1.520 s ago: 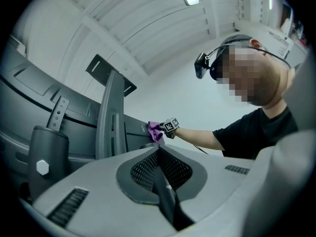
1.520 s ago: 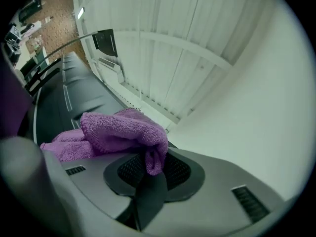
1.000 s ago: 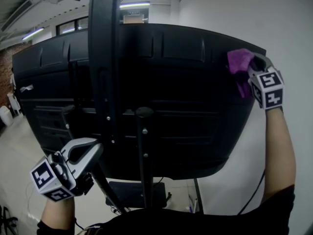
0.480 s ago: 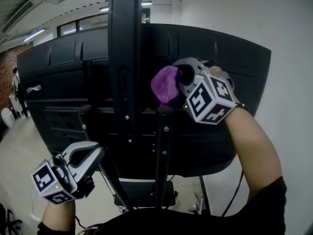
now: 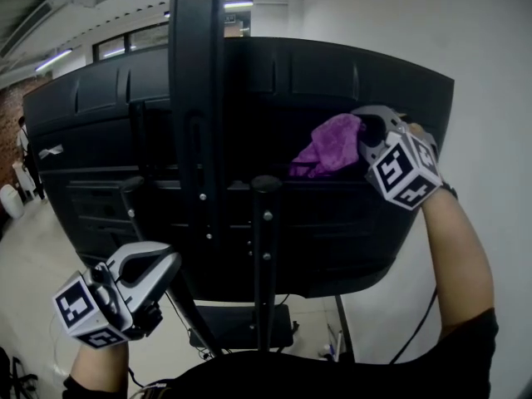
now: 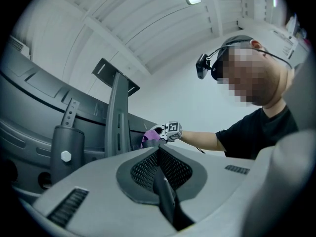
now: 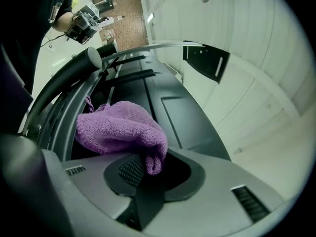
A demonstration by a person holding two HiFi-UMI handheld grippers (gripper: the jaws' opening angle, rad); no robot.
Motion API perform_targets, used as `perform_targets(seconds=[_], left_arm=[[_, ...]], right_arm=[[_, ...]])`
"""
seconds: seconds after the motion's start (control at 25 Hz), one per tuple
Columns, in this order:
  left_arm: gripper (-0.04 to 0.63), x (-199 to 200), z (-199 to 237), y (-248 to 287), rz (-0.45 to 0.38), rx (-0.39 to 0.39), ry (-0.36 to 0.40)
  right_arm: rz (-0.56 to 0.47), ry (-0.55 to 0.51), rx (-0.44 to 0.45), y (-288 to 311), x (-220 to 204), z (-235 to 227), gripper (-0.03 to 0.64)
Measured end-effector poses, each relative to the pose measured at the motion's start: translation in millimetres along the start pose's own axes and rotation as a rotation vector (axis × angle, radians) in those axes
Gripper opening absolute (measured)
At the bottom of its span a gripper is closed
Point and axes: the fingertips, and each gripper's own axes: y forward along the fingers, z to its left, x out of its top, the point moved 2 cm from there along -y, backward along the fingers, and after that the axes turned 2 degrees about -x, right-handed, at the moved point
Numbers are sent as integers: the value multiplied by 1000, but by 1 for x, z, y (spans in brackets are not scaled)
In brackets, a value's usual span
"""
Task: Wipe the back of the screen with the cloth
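The black back of a big screen [image 5: 332, 223] fills the head view, mounted on a dark stand with an upright post [image 5: 196, 98]. My right gripper [image 5: 364, 138] is shut on a purple cloth [image 5: 328, 152] and holds it against the upper right part of the screen's back. The right gripper view shows the cloth [image 7: 121, 130] bunched between the jaws over the black panel [image 7: 163, 98]. My left gripper [image 5: 154, 264] hangs low at the left, below the screen, shut with nothing in it. From the left gripper view the cloth [image 6: 149, 137] is small and far off.
A second stand tube [image 5: 263, 248] rises in front of the screen's middle, and the stand's base [image 5: 241, 327] sits on the floor below. A white wall [image 5: 490, 98] runs close on the right. The person's head and black sleeve [image 6: 247, 132] appear in the left gripper view.
The right gripper carried the cloth from the screen's top right corner left to the middle, then back right. The left gripper has stayed low at the left.
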Motion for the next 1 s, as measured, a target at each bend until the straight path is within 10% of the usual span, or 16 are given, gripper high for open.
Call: perform_targets(seconds=[0.56, 1.0], left_arm=[[-6, -20, -36, 59, -7, -30, -43], [-6, -31, -28, 67, 16, -56, -73]], right_arm=[[352, 289, -247, -99, -240, -56, 89], [-83, 584, -123, -66, -122, 82, 89]])
